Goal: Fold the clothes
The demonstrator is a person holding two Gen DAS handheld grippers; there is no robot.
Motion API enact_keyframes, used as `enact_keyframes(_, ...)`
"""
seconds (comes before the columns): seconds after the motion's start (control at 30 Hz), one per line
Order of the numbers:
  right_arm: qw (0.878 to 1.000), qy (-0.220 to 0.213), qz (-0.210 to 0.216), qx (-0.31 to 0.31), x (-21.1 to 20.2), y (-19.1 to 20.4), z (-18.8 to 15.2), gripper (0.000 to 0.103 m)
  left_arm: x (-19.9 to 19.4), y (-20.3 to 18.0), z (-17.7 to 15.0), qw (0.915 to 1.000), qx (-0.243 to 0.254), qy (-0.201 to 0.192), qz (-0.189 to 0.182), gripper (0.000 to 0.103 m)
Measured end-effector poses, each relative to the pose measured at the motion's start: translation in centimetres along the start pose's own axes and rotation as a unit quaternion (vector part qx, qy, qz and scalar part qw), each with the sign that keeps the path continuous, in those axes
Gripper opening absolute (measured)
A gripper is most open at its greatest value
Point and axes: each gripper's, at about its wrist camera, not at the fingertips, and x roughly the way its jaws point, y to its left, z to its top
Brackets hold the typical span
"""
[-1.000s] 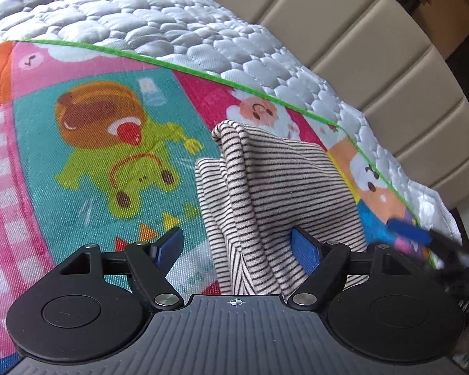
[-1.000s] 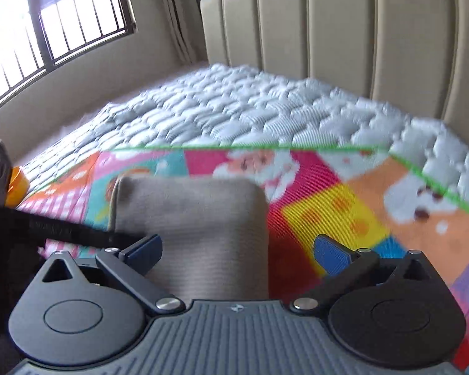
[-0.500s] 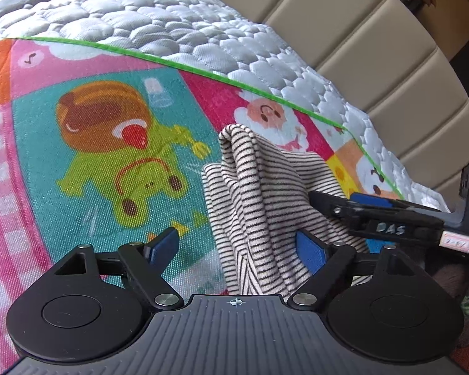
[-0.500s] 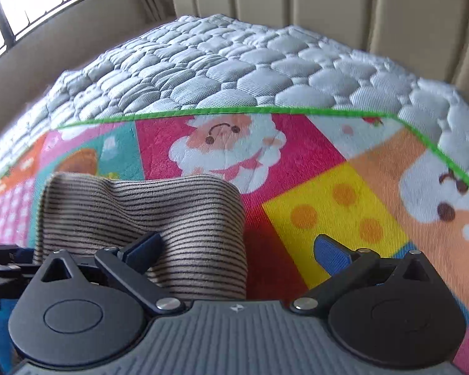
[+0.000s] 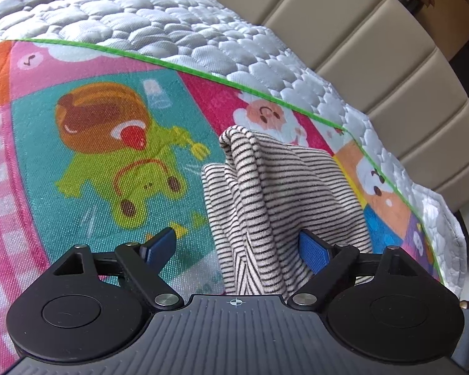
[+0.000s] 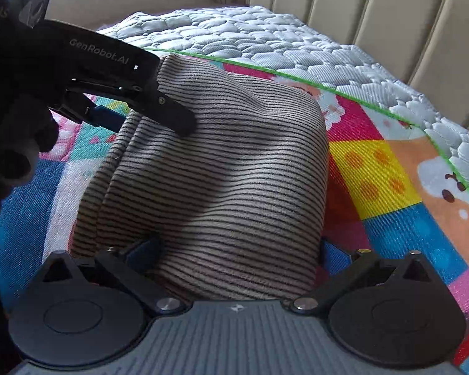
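Both tongs, left (image 5: 236,245) and right (image 6: 237,250), stood released astride the folded striped garment (image 6: 222,181); pinch its edges evenly.

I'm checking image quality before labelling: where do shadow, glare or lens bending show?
Right wrist: a dark shadow lies across the striped garment, and bright window glare sits at top left. Left wrist: even daylight, sharp, but the headboard bows from fisheye distortion.

Striped folded garment (image 6: 228,168) on cartoon play mat (image 6: 390,162), between spread right claw (image 6: 237,253) fingers.
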Motion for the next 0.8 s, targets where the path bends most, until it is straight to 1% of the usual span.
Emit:
enact_keyframes(0.07, 1.0, 0.001, 0.005, 0.004, -0.1, -0.2, -0.1, 0.103, -0.9, -0.3, 0.2, 0.9999, 0.0, -0.015, -0.004, 0.082)
enact_keyframes(0.1, 1.0, 0.002, 0.008, 0.009, -0.1, -0.3, -0.2, 0.103, -1.6, -0.4, 0.3, 0.9995, -0.001, -0.027, -0.013, 0.076)
enact_keyframes(0.17, 1.0, 0.003, 0.012, 0.015, -0.1, -0.4, -0.3, 0.103, -2.9, -0.6, 0.7, 0.9982, -0.004, -0.051, -0.032, 0.072)
enact_keyframes(0.23, 1.0, 0.003, 0.015, 0.016, -0.2, -0.7, -0.3, 0.103, -3.0, -0.5, 0.8, 0.9975, -0.011, -0.057, -0.039, 0.054)
enact_keyframes(0.27, 1.0, 0.001, 0.017, 0.016, -0.3, -0.7, -0.3, 0.103, -2.6, -0.5, 0.8, 0.9975, -0.017, -0.051, -0.046, 0.051)
enact_keyframes(0.3, 1.0, -0.003, 0.019, 0.016, -0.5, -0.8, -0.2, 0.103, -2.2, -0.5, 0.7, 0.9969, -0.022, -0.046, -0.059, 0.042)
enact_keyframes(0.37, 0.999, -0.031, 0.02, 0.02, -1.3, -1.0, 0.0, 0.103, -1.6, -1.0, 0.7, 0.9952, -0.024, -0.049, -0.082, 0.041)
enact_keyframes(0.4, 0.998, -0.05, 0.017, 0.02, -1.8, -1.0, 0.1, 0.103, -1.4, -1.4, 0.7, 0.9948, -0.015, -0.056, -0.084, 0.04)
enact_keyframes(0.47, 0.996, -0.093, 0.004, 0.017, -3.0, -0.9, 0.5, 0.103, -1.0, -2.0, 0.9, 0.995, 0.01, -0.067, -0.074, 0.037)
enact_keyframes(0.53, 0.992, -0.124, -0.009, 0.017, -4.0, -1.1, 0.7, 0.103, -0.5, -2.0, 0.8, 0.9961, 0.018, -0.061, -0.06, 0.036)
enact_keyframes(0.57, 0.992, -0.128, -0.014, 0.017, -4.1, -1.2, 0.9, 0.103, -0.4, -1.9, 0.8, 0.9963, 0.019, -0.06, -0.058, 0.036)
enact_keyframes(0.7, 0.996, -0.073, -0.056, 0.007, -1.7, -1.5, 0.5, 0.103, -0.6, -1.8, 0.9, 0.9966, 0.018, -0.058, -0.055, 0.038)
enact_keyframes(0.77, 0.996, -0.067, -0.056, 0.013, -1.3, -1.7, 0.3, 0.103, -0.6, -1.9, 0.9, 0.997, 0.021, -0.057, -0.048, 0.04)
enact_keyframes(0.8, 0.996, -0.068, -0.057, 0.011, -1.3, -1.7, 0.3, 0.103, -0.6, -1.9, 0.9, 0.9972, 0.023, -0.057, -0.042, 0.043)
